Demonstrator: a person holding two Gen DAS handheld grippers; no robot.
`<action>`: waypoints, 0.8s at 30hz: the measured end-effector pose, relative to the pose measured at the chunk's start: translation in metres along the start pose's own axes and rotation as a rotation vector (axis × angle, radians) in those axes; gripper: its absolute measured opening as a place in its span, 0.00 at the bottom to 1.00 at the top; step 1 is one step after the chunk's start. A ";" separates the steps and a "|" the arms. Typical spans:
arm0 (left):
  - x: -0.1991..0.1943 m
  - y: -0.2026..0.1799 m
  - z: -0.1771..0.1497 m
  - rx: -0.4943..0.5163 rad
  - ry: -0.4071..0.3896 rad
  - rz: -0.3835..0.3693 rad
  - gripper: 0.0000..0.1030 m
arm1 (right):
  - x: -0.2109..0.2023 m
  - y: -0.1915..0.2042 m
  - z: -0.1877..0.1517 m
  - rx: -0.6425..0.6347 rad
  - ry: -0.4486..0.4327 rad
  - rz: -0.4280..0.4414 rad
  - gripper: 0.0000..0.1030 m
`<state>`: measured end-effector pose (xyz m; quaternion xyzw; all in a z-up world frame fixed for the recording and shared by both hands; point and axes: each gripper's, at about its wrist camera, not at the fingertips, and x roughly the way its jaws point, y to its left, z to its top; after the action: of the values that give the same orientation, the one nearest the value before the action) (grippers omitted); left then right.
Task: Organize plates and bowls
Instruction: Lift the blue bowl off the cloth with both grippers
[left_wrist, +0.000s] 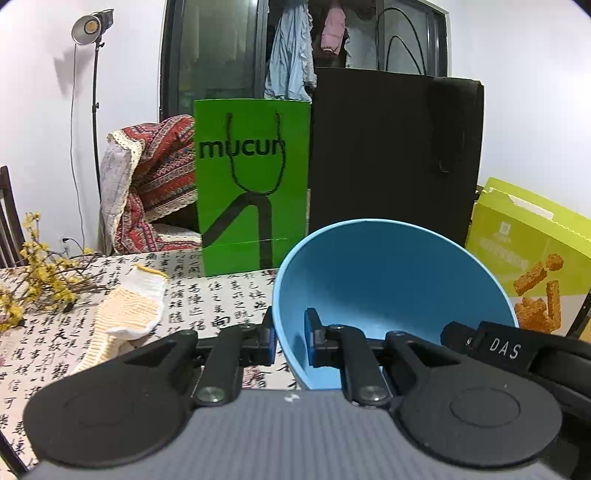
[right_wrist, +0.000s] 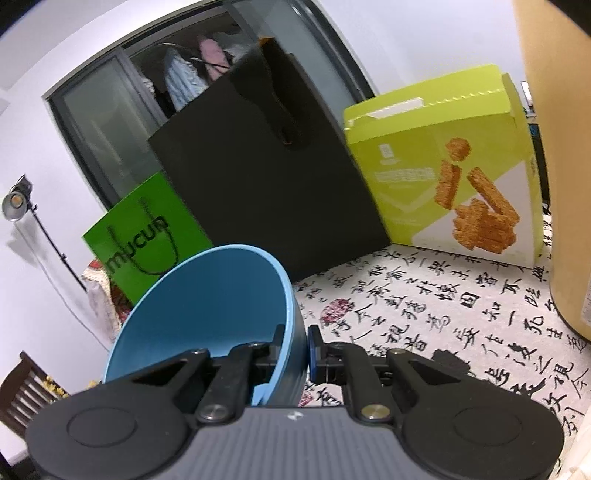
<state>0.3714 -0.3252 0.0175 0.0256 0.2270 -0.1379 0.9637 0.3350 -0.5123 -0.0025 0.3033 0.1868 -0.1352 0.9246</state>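
Low in the middle of both wrist views sat the blue bowl (left_wrist: 391, 280), tipped up off the calligraphy tablecloth (left_wrist: 207, 302), with both tongs clamped on its rim from opposite sides. Left gripper (left_wrist: 290, 338) pinched the bowl's left wall, right gripper (right_wrist: 295, 347) its right wall, each with one pad inside. Behind it stood a green bag (left_wrist: 251, 184), a black bag (left_wrist: 391, 155) and a snack box (right_wrist: 454, 173), with a knit glove (left_wrist: 125, 314) lying at lower left
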 end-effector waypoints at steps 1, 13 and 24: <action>-0.001 0.002 0.000 0.000 0.001 0.005 0.14 | -0.001 0.002 -0.001 -0.006 0.000 0.005 0.10; -0.017 0.025 -0.005 0.004 -0.005 0.035 0.14 | -0.006 0.019 -0.016 -0.020 0.026 0.061 0.10; -0.031 0.064 -0.014 -0.031 0.008 -0.009 0.15 | -0.017 0.047 -0.036 -0.114 0.016 0.092 0.11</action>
<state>0.3569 -0.2540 0.0178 0.0103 0.2329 -0.1386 0.9625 0.3275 -0.4517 0.0019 0.2595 0.1876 -0.0794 0.9440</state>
